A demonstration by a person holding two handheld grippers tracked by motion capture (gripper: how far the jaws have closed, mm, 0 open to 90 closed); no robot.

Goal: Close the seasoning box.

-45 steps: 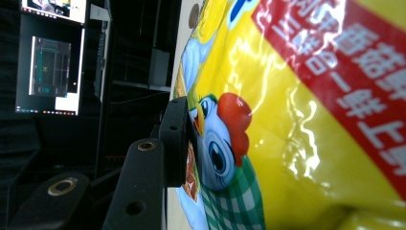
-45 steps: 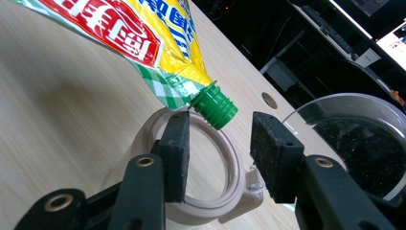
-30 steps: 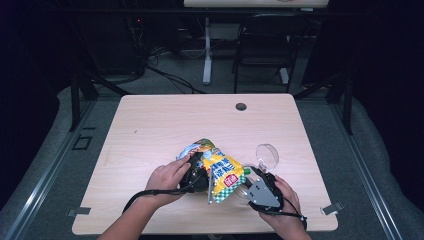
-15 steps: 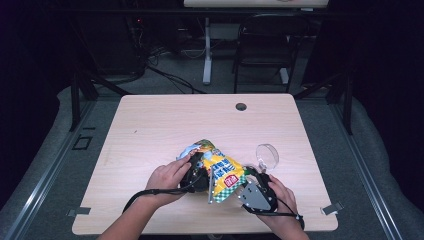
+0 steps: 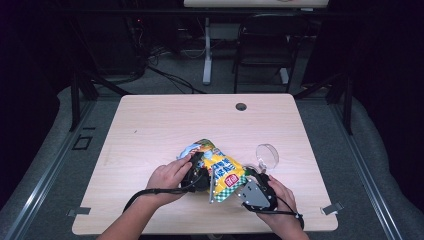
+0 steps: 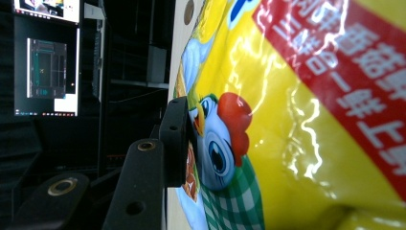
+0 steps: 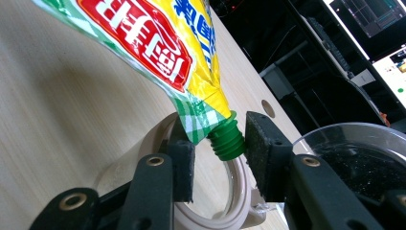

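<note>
Bowl [image 7: 354,158] stands just beside pouch [image 5: 220,167] and right gripper [image 7: 220,158].

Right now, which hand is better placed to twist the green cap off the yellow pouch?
Probably the right: the right gripper has its fingers either side of the green cap and has just been closing. The left gripper holds the yellow pouch.

A pale wooden table [image 5: 150,130] — a clear round container [image 5: 268,154] rests on it.

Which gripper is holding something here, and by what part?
The left gripper clamps the yellow pouch by its body. The right gripper, jaws just closing, brackets the green spout; contact unclear.
</note>
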